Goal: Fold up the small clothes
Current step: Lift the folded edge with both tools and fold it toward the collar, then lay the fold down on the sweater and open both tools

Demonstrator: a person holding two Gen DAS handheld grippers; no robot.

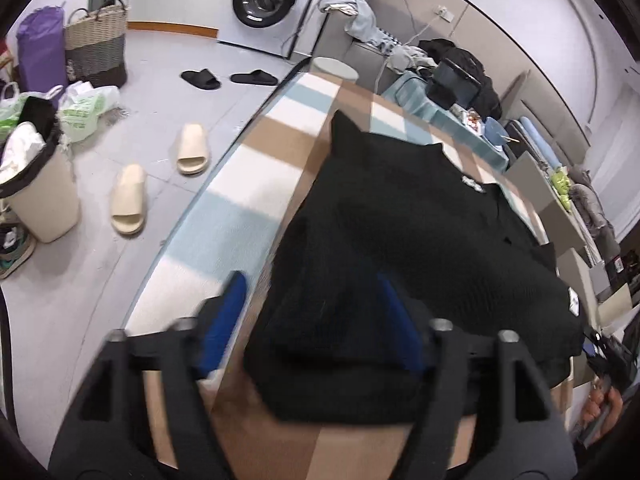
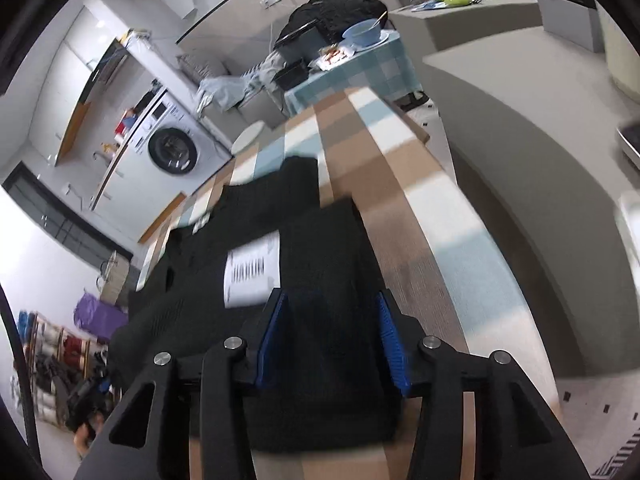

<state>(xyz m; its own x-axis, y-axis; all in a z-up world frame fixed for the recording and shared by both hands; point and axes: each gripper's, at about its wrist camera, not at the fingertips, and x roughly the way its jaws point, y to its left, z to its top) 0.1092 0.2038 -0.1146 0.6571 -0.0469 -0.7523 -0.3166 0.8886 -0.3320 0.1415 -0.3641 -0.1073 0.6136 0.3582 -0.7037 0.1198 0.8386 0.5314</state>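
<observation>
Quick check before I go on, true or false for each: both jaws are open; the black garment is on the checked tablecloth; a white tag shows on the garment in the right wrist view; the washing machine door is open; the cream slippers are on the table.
1. Both grippers have open jaws. True: the left gripper and the right gripper each show a wide gap with cloth between the pads.
2. The black garment lies on the checked tablecloth. True.
3. A white tag shows on the garment in the right wrist view. True.
4. The washing machine has its door open. False: the round door looks shut.
5. The cream slippers are on the table. False: they lie on the floor beside it.
</observation>
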